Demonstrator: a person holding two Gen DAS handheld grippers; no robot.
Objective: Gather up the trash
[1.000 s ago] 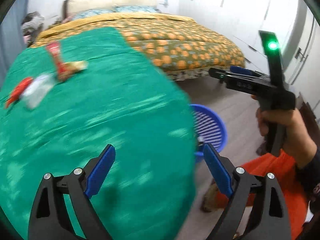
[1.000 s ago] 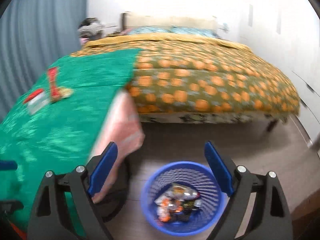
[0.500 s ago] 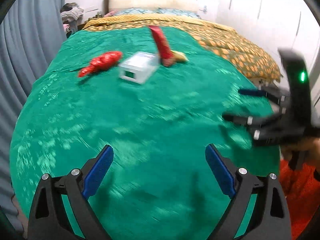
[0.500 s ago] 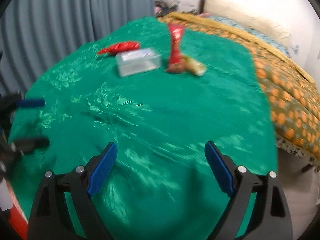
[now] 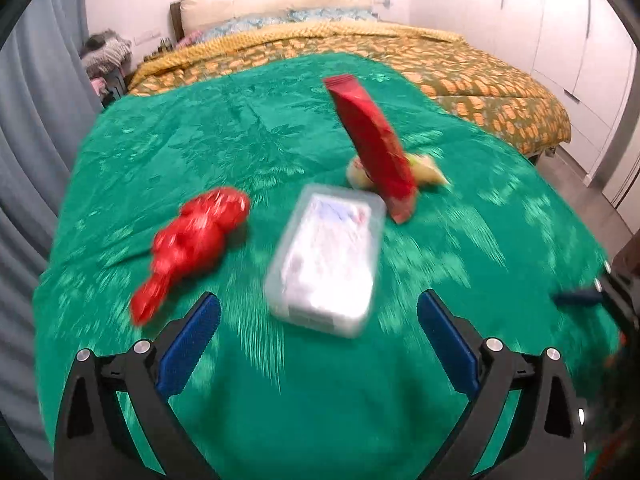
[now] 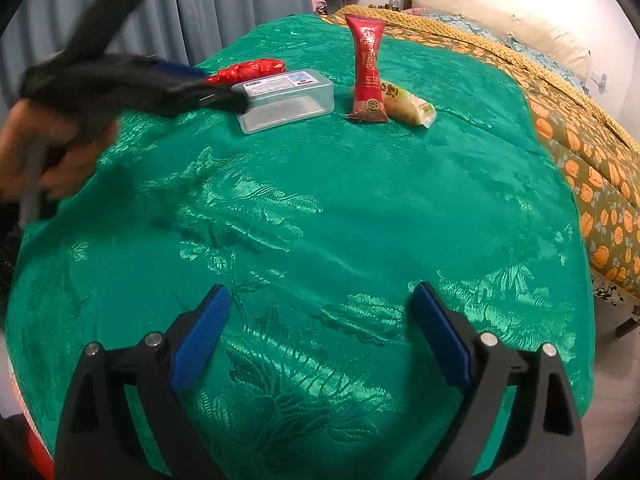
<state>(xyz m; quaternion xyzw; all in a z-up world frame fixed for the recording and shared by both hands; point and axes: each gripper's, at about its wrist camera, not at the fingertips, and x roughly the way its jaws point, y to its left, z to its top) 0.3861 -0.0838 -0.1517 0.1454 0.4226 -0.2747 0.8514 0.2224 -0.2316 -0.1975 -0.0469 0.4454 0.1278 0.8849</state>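
On the green tablecloth (image 5: 280,400) lie a crumpled red wrapper (image 5: 192,240), a clear plastic box (image 5: 326,268), a tall red packet (image 5: 372,148) standing tilted, and a yellow wrapper (image 5: 428,168) behind it. My left gripper (image 5: 318,340) is open and empty, close in front of the box. In the right wrist view the box (image 6: 286,100), red packet (image 6: 368,68), yellow wrapper (image 6: 408,106) and crumpled wrapper (image 6: 252,70) sit at the far side. My right gripper (image 6: 320,328) is open and empty over the near cloth. The left gripper (image 6: 208,88) reaches beside the box there.
A bed with an orange-patterned cover (image 5: 460,64) stands behind and to the right of the table. Grey curtains (image 6: 200,0) hang on the left. White wardrobes (image 5: 580,40) line the right wall. The right gripper's tip (image 5: 576,298) shows at the table's right edge.
Both grippers swung from the blue basket on the floor to the table. The left gripper has moved forward, close to the clear box; the right has steadied over the near cloth.
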